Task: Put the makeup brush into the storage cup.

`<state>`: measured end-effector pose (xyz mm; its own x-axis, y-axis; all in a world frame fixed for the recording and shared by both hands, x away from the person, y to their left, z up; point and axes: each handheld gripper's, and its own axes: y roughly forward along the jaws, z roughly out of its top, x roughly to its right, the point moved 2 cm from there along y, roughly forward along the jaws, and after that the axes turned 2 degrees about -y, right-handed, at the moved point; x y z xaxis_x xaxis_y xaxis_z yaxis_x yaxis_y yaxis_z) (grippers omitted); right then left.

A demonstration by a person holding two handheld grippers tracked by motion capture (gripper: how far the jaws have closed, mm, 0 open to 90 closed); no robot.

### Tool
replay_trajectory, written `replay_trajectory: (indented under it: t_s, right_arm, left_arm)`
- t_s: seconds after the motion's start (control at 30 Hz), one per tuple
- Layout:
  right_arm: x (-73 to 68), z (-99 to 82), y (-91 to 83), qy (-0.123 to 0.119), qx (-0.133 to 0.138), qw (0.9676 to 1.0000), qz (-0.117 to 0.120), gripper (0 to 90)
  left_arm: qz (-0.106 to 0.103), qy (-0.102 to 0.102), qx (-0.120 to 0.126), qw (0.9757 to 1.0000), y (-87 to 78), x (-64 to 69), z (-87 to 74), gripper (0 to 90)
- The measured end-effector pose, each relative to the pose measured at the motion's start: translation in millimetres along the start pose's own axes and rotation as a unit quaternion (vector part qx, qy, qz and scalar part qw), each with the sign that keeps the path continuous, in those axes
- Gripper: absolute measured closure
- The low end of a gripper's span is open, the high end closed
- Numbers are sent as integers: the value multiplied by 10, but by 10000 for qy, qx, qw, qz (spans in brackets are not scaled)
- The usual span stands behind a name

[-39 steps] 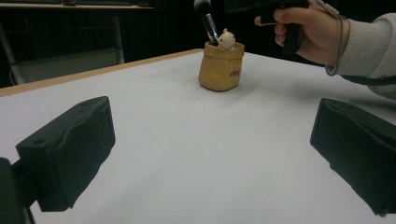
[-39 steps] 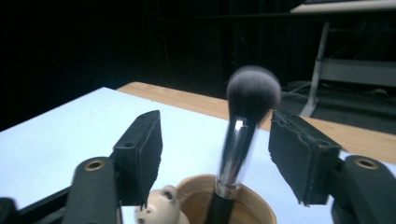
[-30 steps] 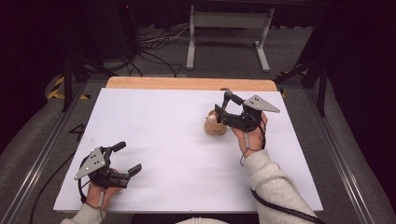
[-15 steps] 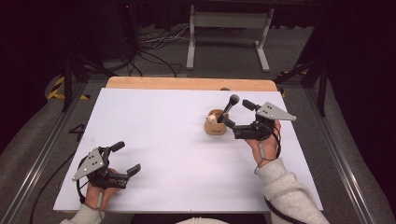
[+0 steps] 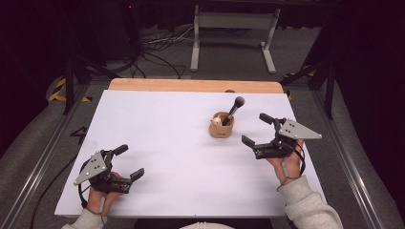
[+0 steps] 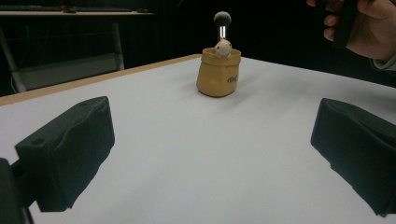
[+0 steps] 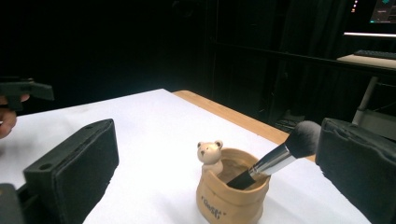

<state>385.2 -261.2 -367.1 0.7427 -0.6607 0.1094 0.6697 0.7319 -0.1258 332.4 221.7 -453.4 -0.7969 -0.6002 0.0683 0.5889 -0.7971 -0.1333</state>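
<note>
Near left, the left gripper [image 5: 125, 162] rests wide open, empty. Far right of centre stands the small tan sack-shaped pot with a bear figurine [image 5: 221, 126], a black-headed makeup brush [image 5: 234, 109] leaning inside; both probably light, easily tipped, best gripped at the brush's metal ferrule. Right gripper [image 5: 258, 130] hovers spread, empty.

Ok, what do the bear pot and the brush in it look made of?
The pot looks like matte tan ceramic or resin moulded as a wrinkled sack, though I can't be sure. The brush has a shiny metal ferrule, a dark handle and soft dark bristles.
</note>
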Motion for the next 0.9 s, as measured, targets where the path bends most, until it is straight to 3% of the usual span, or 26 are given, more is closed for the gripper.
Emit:
replay_trajectory:
  t_s: [0.5, 0.9]
  right_arm:
    - [-95, -245, -168, -165, 2, 9998, 136, 0]
    - [-155, -464, -206, -78, 79, 9999, 120, 0]
  left_arm:
    - [-62, -13, 29, 10000, -1, 10, 8, 1]
    - [-143, -55, 38, 9999, -4, 6, 11, 1]
